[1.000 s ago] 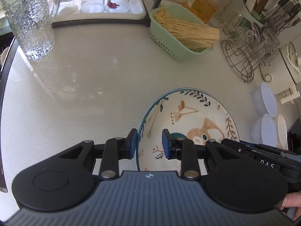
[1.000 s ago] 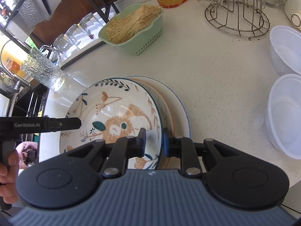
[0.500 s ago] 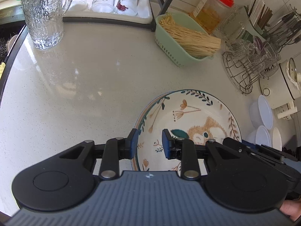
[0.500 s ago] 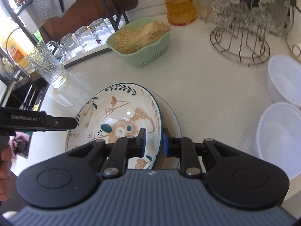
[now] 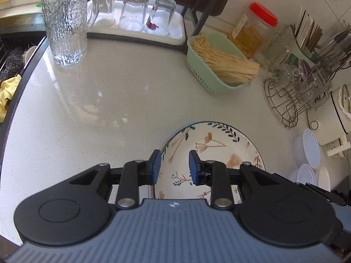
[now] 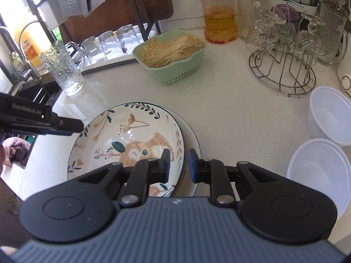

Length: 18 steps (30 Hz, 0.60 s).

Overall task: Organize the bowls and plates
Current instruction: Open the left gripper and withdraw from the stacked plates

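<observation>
A deep floral bowl point(image 5: 215, 144) with a hedgehog picture is held from two sides over the white counter. My left gripper point(image 5: 174, 166) is shut on its left rim, one pad outside the wall and one inside. In the right wrist view the bowl point(image 6: 131, 135) sits over a white plate with a blue rim point(image 6: 194, 140), and a brown rim shows just under the bowl. My right gripper point(image 6: 178, 163) is shut on the bowl's right rim. The left gripper point(image 6: 74, 128) shows there side-on at the opposite rim.
Two white plastic bowls point(image 6: 329, 114) point(image 6: 318, 171) stand to the right. At the back are a green basket of noodles point(image 6: 173, 54), a wire rack of glasses point(image 6: 285, 65), a red-lidded jar point(image 6: 219, 15), a glass jug point(image 5: 65, 22) and a tray of upturned glasses point(image 5: 136, 13). The counter's dark edge point(image 5: 19, 92) curves along the left.
Both wrist views have rolled and tipped up, showing more of the counter's back. The left gripper has risen a little. The bowl stayed between both pairs of jaws and shifted slightly over the plate.
</observation>
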Motion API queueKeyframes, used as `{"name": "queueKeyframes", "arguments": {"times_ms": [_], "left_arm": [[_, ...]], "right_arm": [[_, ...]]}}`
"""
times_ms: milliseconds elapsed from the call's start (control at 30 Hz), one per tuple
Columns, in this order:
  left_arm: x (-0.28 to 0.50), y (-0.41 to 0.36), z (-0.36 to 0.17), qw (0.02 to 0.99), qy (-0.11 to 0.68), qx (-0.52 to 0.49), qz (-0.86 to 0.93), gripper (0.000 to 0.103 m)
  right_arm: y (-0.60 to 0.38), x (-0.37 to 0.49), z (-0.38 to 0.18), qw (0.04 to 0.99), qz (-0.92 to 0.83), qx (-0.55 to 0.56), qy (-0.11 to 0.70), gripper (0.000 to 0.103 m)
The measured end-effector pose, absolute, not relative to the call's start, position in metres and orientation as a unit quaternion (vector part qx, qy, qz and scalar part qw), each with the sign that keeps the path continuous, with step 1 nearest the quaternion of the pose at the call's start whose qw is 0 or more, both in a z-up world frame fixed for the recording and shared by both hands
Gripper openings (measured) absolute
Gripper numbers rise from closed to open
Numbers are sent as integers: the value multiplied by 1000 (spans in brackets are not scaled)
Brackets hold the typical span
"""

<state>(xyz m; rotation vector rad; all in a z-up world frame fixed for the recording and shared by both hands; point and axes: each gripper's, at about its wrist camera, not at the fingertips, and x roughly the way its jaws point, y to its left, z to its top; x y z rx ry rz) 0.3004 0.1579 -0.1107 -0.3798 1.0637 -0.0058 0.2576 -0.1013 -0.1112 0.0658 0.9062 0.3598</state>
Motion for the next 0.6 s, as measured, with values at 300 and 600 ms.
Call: {"name": "queueKeyframes", "arguments": {"times_ms": [300,600], "left_arm": [[283,142,-79,865,474,-163,-32,32],[252,138,-42,881,444,-153,-60,32]], "right_arm": [[-105,244,-71,907,178,42,379,21],[-109,221,-37,931,133,87,328,21]]}}
